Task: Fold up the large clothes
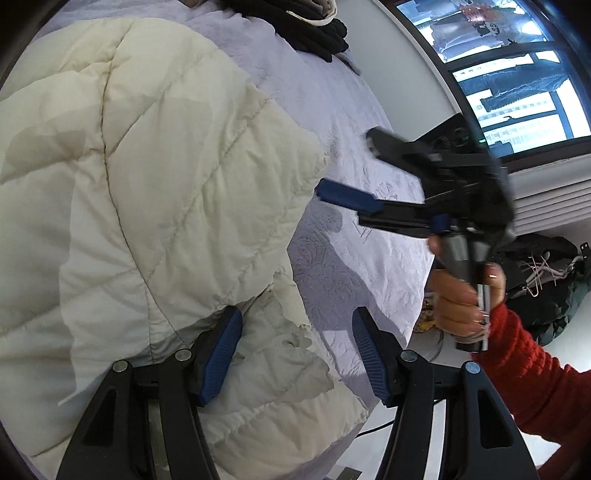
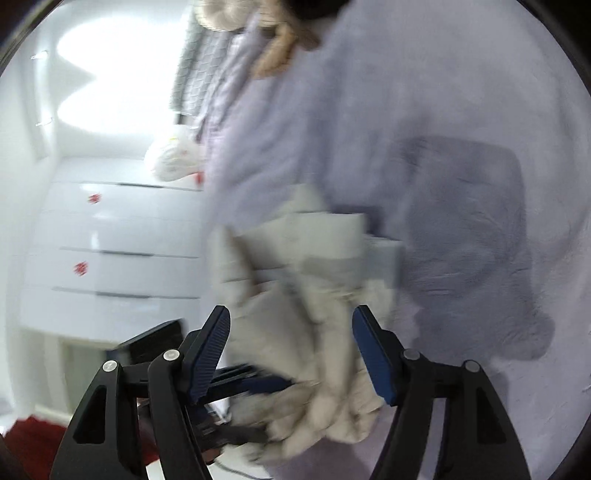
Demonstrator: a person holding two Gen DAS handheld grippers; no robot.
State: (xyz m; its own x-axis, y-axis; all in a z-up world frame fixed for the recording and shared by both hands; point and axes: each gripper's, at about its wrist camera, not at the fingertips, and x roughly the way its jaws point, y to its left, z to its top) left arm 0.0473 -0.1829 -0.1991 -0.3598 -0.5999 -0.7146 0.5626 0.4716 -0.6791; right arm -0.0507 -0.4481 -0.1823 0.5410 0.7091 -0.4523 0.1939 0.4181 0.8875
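Observation:
A cream quilted puffer coat lies spread on a lavender bedspread and fills the left of the left wrist view. My left gripper hovers open over the coat's lower right edge, its left finger above the fabric and its right finger above the bedspread. My right gripper is just right of the coat's edge, open and empty, held by a hand in a red sleeve. In the blurred right wrist view, the right gripper stands open above a bunched part of the coat. The pads do not press it.
Dark clothes are piled at the bed's far end. To the right are a window, a white radiator and a dark bag with hangers on the floor. White drawers and a white plastic bag stand past the bed's left side.

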